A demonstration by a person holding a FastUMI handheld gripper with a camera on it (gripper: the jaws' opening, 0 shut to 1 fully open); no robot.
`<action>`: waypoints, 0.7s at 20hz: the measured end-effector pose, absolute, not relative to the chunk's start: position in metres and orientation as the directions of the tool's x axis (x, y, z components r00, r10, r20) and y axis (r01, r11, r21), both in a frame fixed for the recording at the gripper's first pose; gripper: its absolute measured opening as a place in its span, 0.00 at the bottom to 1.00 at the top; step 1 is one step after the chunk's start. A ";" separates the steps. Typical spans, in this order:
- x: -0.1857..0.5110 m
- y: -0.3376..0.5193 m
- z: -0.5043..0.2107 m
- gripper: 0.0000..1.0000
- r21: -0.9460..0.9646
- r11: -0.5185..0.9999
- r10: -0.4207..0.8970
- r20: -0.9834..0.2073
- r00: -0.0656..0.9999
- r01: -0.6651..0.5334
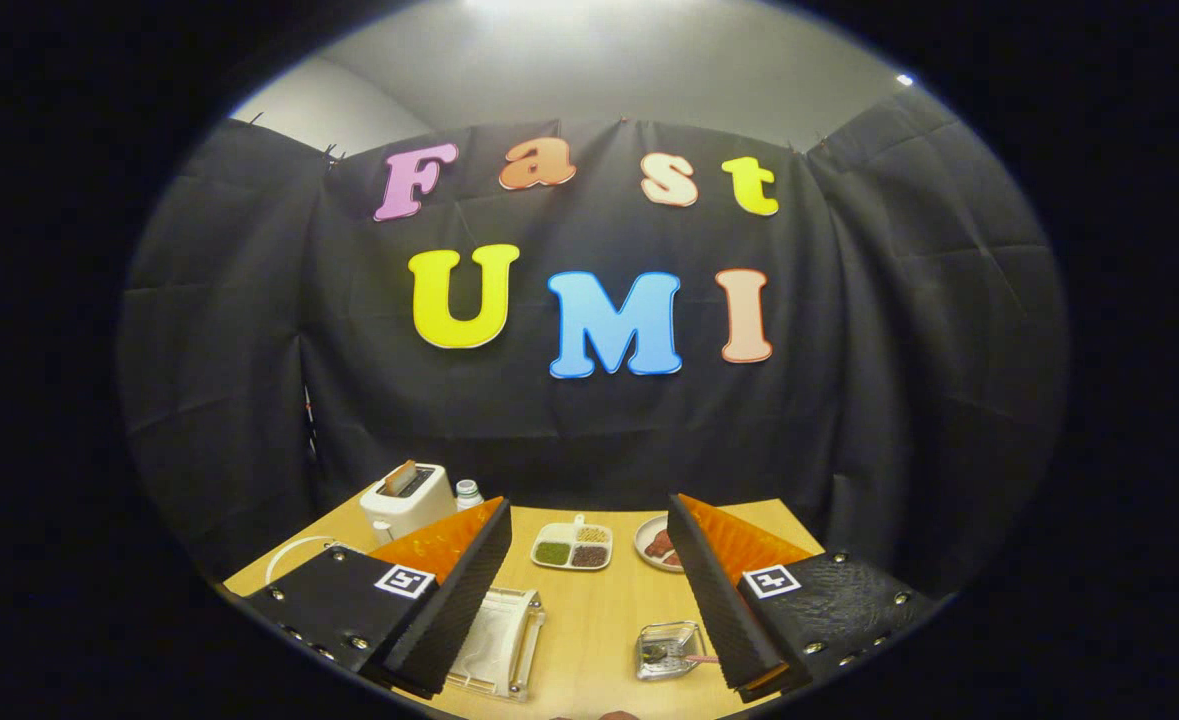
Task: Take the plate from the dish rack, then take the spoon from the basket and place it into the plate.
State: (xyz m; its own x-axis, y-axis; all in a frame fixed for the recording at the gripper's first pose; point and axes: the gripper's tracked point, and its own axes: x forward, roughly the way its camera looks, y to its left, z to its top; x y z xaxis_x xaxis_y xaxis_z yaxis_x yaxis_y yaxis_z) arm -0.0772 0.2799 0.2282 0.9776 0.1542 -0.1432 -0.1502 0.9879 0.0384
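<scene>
The gripper (589,590) is held high above the wooden table (589,620) and looks forward and a little down, with its two fingers spread wide apart and nothing between them. Below the left finger stands the dish rack (501,640) with the pale plate (484,638) in it, and just beside the right finger is the small basket (669,650) holding the spoon (684,658). Beyond the fingers I see a toaster (407,500), a small bottle (467,493), a divided dish (573,547) and a plate of food (655,543), all well apart from the gripper.
</scene>
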 end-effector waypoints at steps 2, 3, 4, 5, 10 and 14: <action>-0.074 0.301 0.215 0.96 0.083 0.981 0.188 -0.215 0.958 -0.173; -0.072 0.310 0.207 0.97 0.106 0.978 0.200 -0.255 0.946 -0.178; -0.070 0.318 0.199 0.96 0.129 0.975 0.211 -0.295 0.932 -0.180; -0.068 0.327 0.191 0.96 0.151 0.971 0.225 -0.330 0.917 -0.184; -0.060 0.358 0.152 0.97 0.201 0.962 0.261 -0.475 0.840 -0.185; -0.053 0.380 0.125 0.97 0.202 0.960 0.277 -0.554 0.785 -0.196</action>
State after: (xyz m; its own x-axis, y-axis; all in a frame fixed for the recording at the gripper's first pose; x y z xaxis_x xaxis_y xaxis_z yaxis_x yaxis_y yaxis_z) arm -0.0533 0.3804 0.1248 0.7854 0.2768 -0.5536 -0.1956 0.9596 0.2023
